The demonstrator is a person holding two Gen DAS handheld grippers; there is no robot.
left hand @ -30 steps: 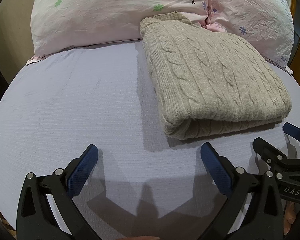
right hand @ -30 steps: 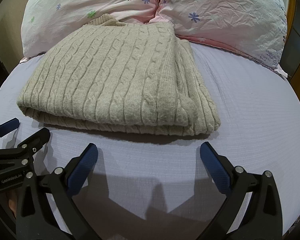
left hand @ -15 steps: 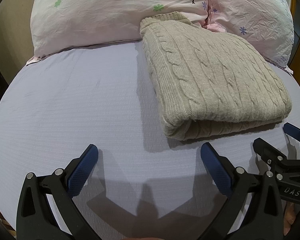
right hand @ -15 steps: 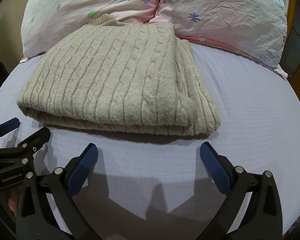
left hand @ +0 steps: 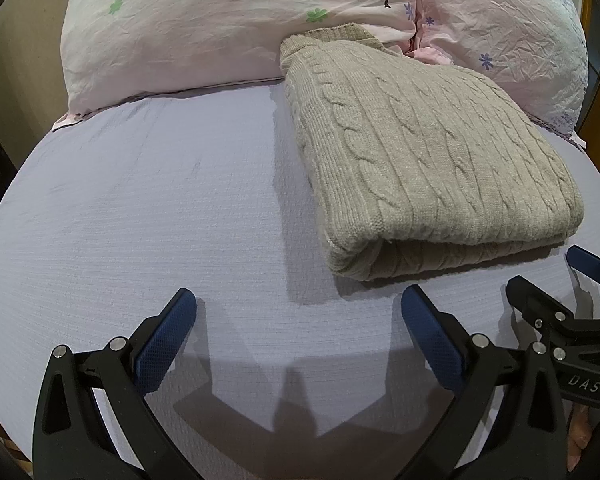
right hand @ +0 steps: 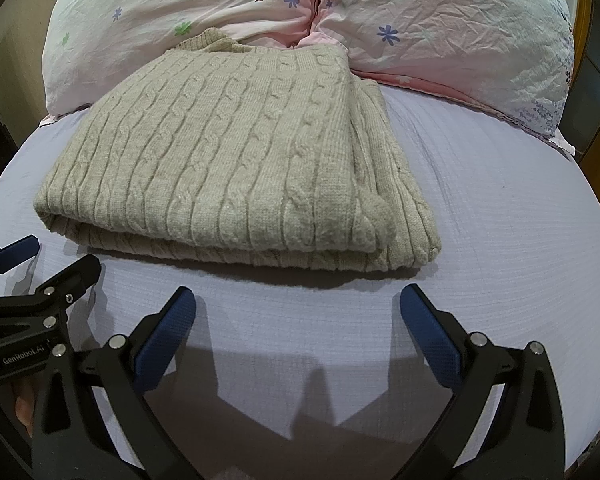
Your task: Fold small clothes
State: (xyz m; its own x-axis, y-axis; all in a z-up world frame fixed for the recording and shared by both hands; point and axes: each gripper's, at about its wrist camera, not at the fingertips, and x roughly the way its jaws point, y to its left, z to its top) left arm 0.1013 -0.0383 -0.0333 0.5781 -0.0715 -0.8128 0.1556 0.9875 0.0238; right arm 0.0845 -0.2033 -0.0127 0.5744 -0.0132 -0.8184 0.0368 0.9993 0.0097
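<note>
Behind sweater (left hand: 424, 168): pillows (left hand: 228, 20) (touching).

Both wrist fisheyes sit low over the bed (left hand: 160, 208), facing the pillows (left hand: 220, 20) at the head. Left view looks from the left of the folded sweater (left hand: 428, 152), close; right view faces it head-on, near. Shared: sweater, pillows, sheet. Each view catches the other gripper at its edge: right gripper (left hand: 556, 276), left gripper (right hand: 52, 260).
</note>
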